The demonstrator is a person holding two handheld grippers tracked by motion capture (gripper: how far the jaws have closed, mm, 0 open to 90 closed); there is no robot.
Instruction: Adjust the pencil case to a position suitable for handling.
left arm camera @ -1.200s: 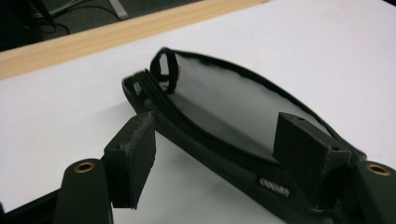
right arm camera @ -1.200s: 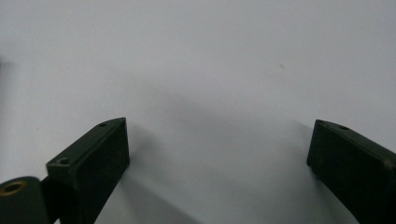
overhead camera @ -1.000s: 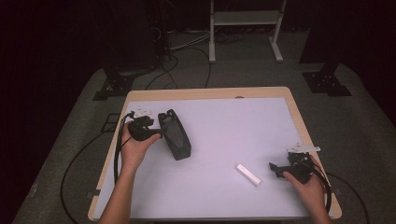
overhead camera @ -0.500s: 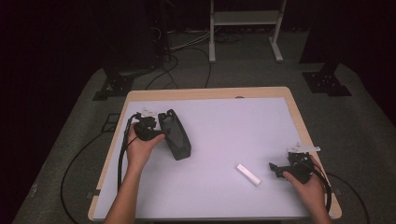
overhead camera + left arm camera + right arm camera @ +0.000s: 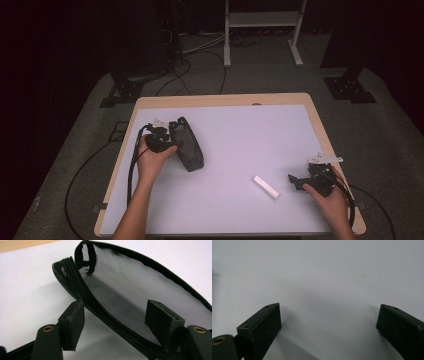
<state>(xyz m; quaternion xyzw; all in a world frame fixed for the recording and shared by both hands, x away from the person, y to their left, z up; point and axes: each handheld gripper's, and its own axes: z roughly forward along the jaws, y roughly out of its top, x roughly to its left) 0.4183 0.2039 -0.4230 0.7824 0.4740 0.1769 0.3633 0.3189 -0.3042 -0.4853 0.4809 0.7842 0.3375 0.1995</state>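
A black mesh pouch (image 5: 189, 147) with a zipper rim stands on the white table top (image 5: 240, 135) at the left. My left gripper (image 5: 169, 141) is against its left side. In the left gripper view the pouch (image 5: 130, 287) has its zipper rim running between the jaws of that gripper (image 5: 116, 311); one pad (image 5: 75, 317) just touches the rim. The jaws have just been closing and still stand apart. A small white bar (image 5: 265, 186) lies at the front right. My right gripper (image 5: 296, 181) rests on the table to the right of the bar, open and empty (image 5: 329, 312).
The table has a wooden edge (image 5: 220, 100). Cables trail from both grippers off the table's sides. On the carpet behind stand a white metal frame (image 5: 260, 30) and dark stand feet (image 5: 350, 87).
The left hand has moved right and down, bringing its gripper onto the pouch's rim. The right hand and the white bar have stayed put.
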